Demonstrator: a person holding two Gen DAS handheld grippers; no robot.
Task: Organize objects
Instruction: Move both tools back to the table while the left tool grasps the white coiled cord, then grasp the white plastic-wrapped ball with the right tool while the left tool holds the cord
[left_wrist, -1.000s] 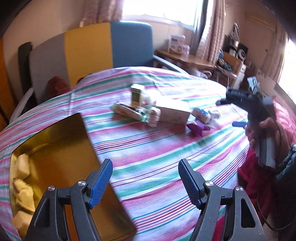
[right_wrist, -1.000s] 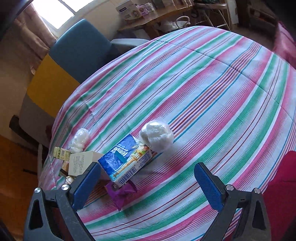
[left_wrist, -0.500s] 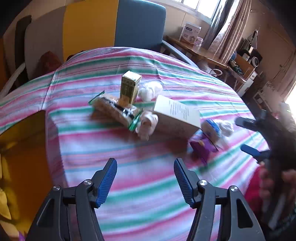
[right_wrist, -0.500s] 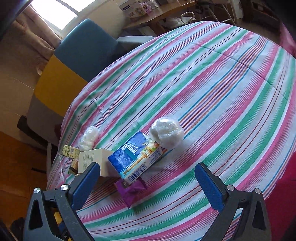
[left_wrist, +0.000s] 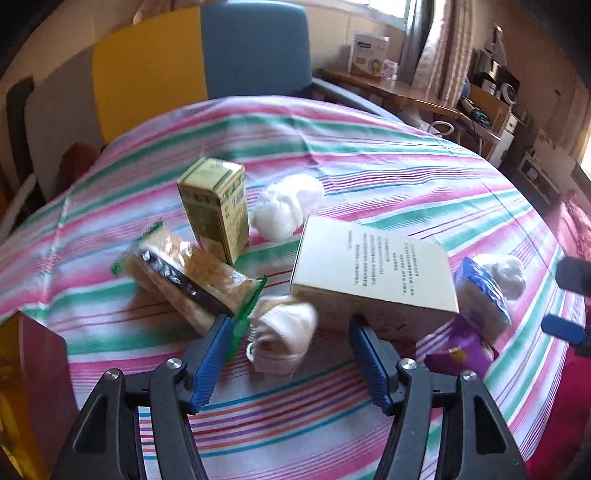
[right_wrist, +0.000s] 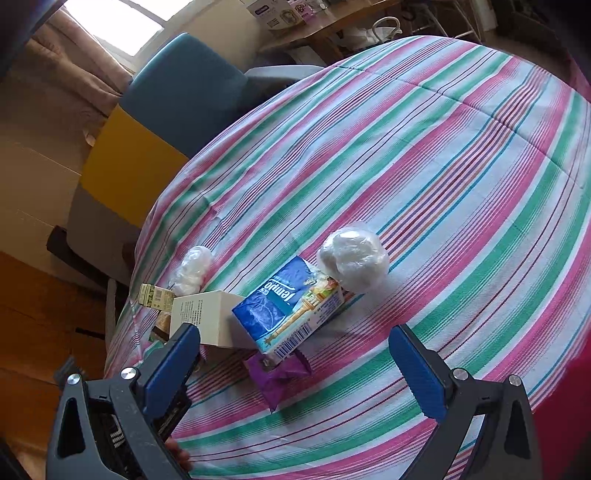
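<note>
The left gripper (left_wrist: 286, 345) has its jaws apart around a rolled white sock (left_wrist: 282, 341) on the striped surface (left_wrist: 388, 177), pads not pressing. The right gripper (right_wrist: 295, 365), jaws wide, hangs above a blue tissue pack (right_wrist: 291, 314).

Striped woven tablecloth (left_wrist: 369, 177), glossy plastic snack wrapper (left_wrist: 192, 273)
</note>
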